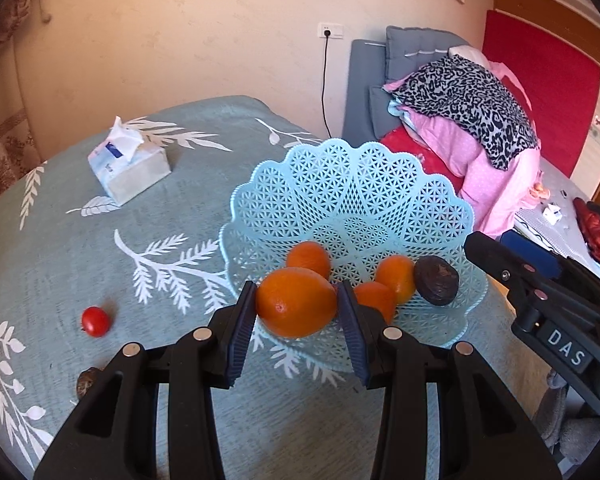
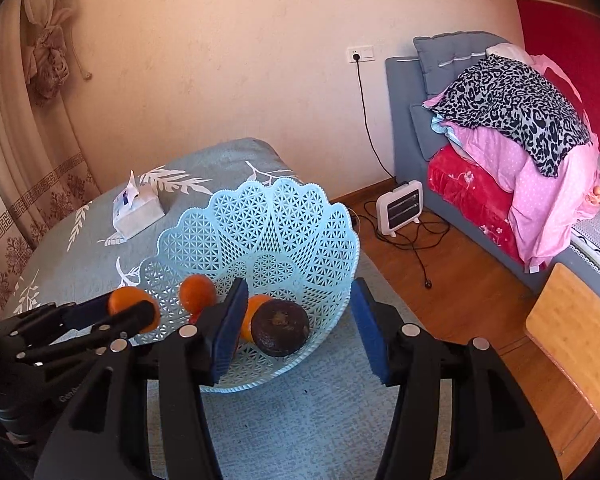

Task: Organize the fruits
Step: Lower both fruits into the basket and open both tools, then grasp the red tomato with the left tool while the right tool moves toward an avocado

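Carrying one round orange citrus fruit (image 1: pixel 295 303) toward the pale-blue lattice plastic basket (image 1: pixel 340 184). Left gripper (image 1: pixel 296 308) clamped on it, both blue pads against its sides; fruit sits up at the near rim of basket, off the cloth, not yet over the bowl centre as far as I can judge.

Right gripper (image 2: pixel 297 328) spread wide, nothing betw. pads, hanging over near-right edge of basket. In left-wrist view it shows at the right edge only.

Basket contents now: three smaller orange fruits — one at back (image 1: pixel 308 259), one mid (image 1: pixel 396 278), one partly hidden behind left pad (image 1: pixel 374 300) — plus a dark brown wrinkled round fruit (image 1: pixel 436 281) on the right side.

Left on the grey-green leaf-print tablecloth (image 1: pixel 59 240): small red cherry tomato (image 1: pixel 95 321), well apart from basket to the left; a brownish lump (image 1: pixel 87 381) near left gripper's frame, too little visible to ID. White tissue pack (image 1: pixel 128 168) far back, not part of job.

Step in hand: placing, mid-transport. Next move prob. needs fwd travel over the rim, lower into open spot at basket's left-centre, then release — gently, since round fruit will roll down the sloped lattice into the others. After that, tomato looks like next pick; small and soft, light squeeze.
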Available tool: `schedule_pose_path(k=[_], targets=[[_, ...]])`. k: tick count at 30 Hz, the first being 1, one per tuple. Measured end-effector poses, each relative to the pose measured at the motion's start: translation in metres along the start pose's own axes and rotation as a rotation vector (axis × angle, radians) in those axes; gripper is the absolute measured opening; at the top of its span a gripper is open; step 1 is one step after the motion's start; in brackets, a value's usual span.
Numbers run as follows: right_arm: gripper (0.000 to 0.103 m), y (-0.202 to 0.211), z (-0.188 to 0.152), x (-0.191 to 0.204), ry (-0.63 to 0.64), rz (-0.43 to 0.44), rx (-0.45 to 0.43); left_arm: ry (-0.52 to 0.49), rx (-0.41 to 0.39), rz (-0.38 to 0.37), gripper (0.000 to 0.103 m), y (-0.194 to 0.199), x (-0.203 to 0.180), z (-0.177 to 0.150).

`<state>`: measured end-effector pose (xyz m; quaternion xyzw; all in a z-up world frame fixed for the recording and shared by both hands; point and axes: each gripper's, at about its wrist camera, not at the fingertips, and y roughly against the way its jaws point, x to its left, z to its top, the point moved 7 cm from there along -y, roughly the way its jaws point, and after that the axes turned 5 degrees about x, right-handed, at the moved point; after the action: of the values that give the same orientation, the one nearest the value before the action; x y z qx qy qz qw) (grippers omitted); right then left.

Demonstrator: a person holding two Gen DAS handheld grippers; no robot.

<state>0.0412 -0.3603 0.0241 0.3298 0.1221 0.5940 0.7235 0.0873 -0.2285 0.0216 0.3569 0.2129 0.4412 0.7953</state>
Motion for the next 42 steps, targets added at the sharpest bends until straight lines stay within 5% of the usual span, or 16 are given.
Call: schedule_pose_path(k=[2, 4, 12, 21, 42], targets=[[0.055, 0.0, 0.0, 0.0, -0.001, 0.0, 0.0, 0.005, 0.005, 0.004, 0.044, -0.002, 0.001, 0.001], [0.055, 0.0, 0.001, 0.0, -0.001, 0.0, 0.001, 0.022, 0.006, 0.013, 0.065, -0.003, 0.006, 0.001], [0.055, 0.001, 0.0, 0.003, 0.004, 0.004, -0.001, 0.082, -0.019, 0.048, 0.068, 0.009, 0.035, 0.003], [0.055, 0.008, -0.002, 0.015, 0.016, 0.02, -0.006, 0.153, -0.051, 0.111, 0.086, 0.031, 0.078, 0.006], [0.059, 0.011, -0.013, 0.067, 0.091, 0.079, 0.021, 0.327, -0.033, 0.256, 0.089, 0.064, 0.193, -0.017]])
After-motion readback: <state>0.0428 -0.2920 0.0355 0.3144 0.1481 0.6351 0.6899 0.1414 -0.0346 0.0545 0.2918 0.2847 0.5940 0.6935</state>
